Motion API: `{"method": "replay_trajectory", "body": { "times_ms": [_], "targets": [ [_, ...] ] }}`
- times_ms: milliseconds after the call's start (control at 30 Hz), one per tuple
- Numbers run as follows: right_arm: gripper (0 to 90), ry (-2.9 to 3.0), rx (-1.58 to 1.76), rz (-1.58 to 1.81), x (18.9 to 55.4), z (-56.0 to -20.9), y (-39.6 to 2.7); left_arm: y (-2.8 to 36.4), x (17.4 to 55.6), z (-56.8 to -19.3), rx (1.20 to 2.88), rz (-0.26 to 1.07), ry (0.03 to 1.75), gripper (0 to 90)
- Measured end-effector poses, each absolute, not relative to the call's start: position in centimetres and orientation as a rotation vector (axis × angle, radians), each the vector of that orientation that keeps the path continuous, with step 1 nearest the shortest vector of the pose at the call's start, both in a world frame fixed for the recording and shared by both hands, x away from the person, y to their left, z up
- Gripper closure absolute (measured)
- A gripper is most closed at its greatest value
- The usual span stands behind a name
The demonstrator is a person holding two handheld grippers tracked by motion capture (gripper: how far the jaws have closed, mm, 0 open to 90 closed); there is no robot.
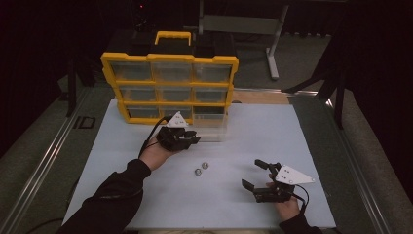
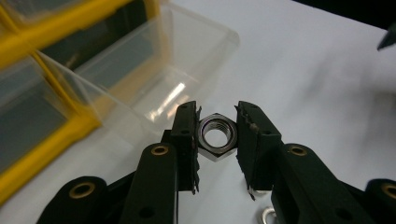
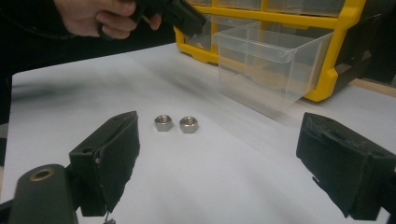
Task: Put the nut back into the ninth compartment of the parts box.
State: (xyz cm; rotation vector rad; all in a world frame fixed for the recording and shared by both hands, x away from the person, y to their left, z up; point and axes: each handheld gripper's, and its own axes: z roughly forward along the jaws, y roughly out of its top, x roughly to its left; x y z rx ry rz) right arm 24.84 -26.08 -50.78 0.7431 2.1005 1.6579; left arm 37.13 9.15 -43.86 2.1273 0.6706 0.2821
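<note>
My left gripper (image 2: pixel 217 137) is shut on a steel hex nut (image 2: pixel 216 136), held above the white mat near a clear drawer (image 2: pixel 182 60) pulled out of the yellow organizer (image 1: pixel 168 87). From above, that left gripper (image 1: pixel 192 138) hovers just in front of the drawer (image 1: pixel 210 126). Two more hex nuts (image 1: pixel 201 168) lie side by side on the mat between the hands; they look larger in the right gripper view (image 3: pixel 176 123). My right gripper (image 1: pixel 254 174) rests low on the mat at the right, jaws wide open with nothing between them (image 3: pixel 219 158).
The yellow organizer with clear drawers (image 3: pixel 280 18) stands at the mat's far edge. The white mat (image 1: pixel 253 131) covers the table. The person's left hand (image 3: pixel 98 16) holds its gripper above the mat. A grey stand (image 1: pixel 272 53) is behind the table.
</note>
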Motion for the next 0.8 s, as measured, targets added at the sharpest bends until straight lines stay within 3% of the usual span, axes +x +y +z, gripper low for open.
{"method": "replay_trajectory", "body": {
  "times_ms": [367,800],
  "targets": [
    [13.3,2.1,0.746,1.659,24.9,-50.8,-26.1,8.3,39.0,-41.4,2.082,0.319,0.714,69.0],
    [13.3,2.102,0.746,1.659,24.9,-50.8,-26.1,6.2,40.9,-41.3,2.035,0.314,0.86,69.0]
  ]
}}
